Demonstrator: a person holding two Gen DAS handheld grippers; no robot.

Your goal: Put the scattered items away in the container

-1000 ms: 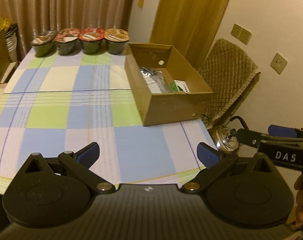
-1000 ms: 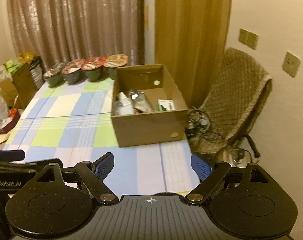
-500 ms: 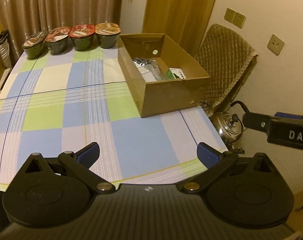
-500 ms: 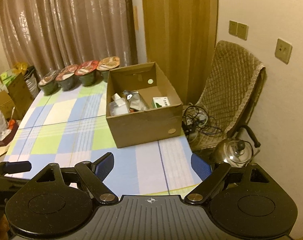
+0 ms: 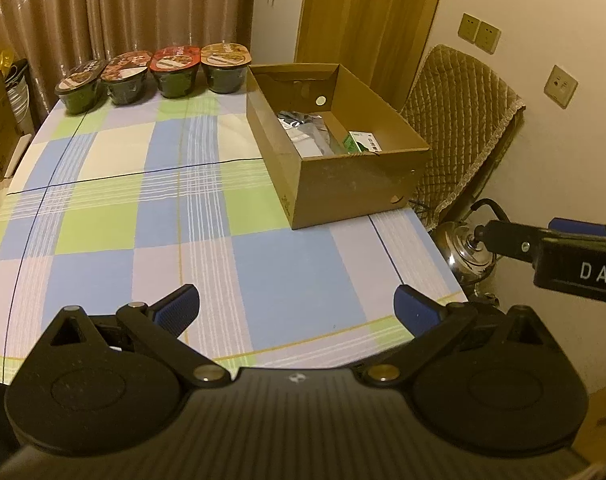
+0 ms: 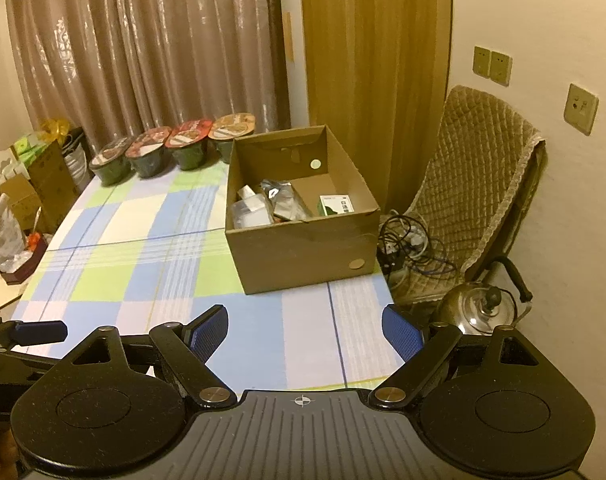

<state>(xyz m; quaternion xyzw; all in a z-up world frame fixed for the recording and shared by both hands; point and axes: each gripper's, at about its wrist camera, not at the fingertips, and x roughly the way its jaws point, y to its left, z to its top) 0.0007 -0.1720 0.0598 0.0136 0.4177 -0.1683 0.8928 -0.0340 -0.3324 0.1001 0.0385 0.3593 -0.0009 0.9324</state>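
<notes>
A brown cardboard box (image 5: 355, 188) (image 6: 303, 248) stands at the right side of the checked table. Inside it lie a silver foil pouch (image 5: 303, 128) (image 6: 283, 196), a green-and-white carton (image 5: 363, 142) (image 6: 337, 205) and a white packet (image 6: 251, 210). My left gripper (image 5: 297, 308) hangs open over the table's near edge, holding nothing. My right gripper (image 6: 305, 330) is open too, empty, above the near right corner. Both are well short of the box. The right gripper's body also shows at the right edge of the left wrist view.
Several lidded noodle bowls (image 5: 151, 74) (image 6: 175, 148) line the far table edge by the curtain. A quilted chair (image 6: 479, 184), tangled cables (image 6: 415, 248) and a steel kettle (image 6: 477, 308) (image 5: 469, 252) sit right of the table. Boxes and bags (image 6: 31, 184) crowd the left.
Both grippers have drawn back and risen from the table, so the box and bowls look smaller and farther. Both stay open throughout.
</notes>
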